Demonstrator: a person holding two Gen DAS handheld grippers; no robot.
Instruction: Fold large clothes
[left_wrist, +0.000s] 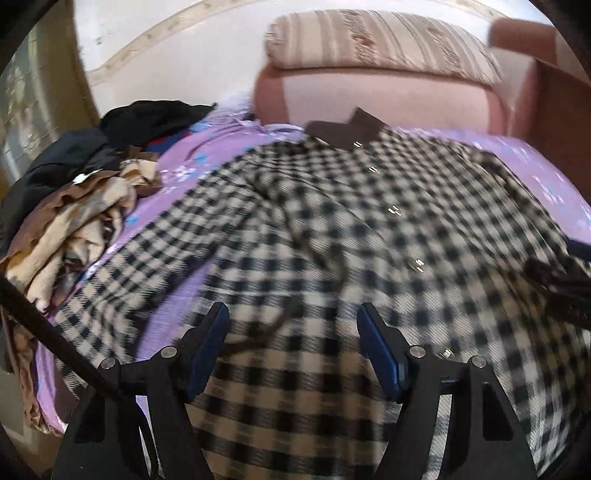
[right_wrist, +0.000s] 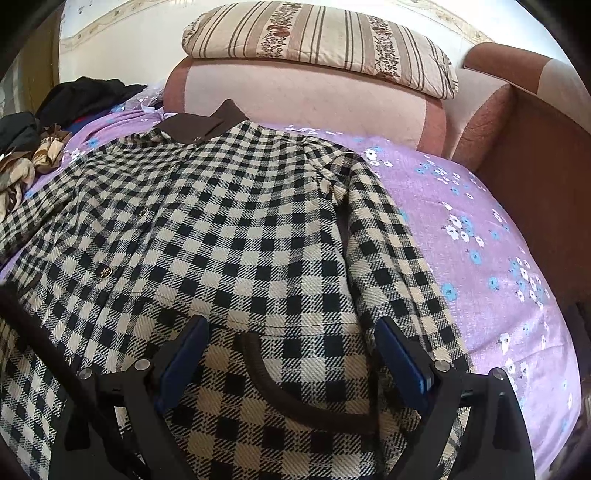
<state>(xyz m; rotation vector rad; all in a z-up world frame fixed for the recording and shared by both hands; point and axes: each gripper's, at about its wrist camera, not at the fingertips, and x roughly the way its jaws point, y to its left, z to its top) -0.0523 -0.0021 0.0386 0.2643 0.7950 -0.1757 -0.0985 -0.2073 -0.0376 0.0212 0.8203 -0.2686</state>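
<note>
A large black-and-cream checked coat (left_wrist: 332, 229) with a brown collar (left_wrist: 347, 131) lies spread front-up on the purple floral bedsheet (left_wrist: 181, 162). My left gripper (left_wrist: 293, 317) is open and empty, hovering over the coat's lower left part near a brown-trimmed pocket edge. In the right wrist view the coat (right_wrist: 221, 229) fills the middle, its collar (right_wrist: 199, 125) far from me and its right sleeve (right_wrist: 391, 258) lying along the body. My right gripper (right_wrist: 291, 332) is open and empty above the brown-trimmed pocket (right_wrist: 266, 380).
A pile of tan and dark clothes (left_wrist: 74, 206) sits on the sheet to the left. A pink sofa back (right_wrist: 306, 99) with a striped cushion (right_wrist: 317, 40) stands behind, and a brown armrest (right_wrist: 532, 147) at right. Bare purple sheet (right_wrist: 480, 236) lies right of the coat.
</note>
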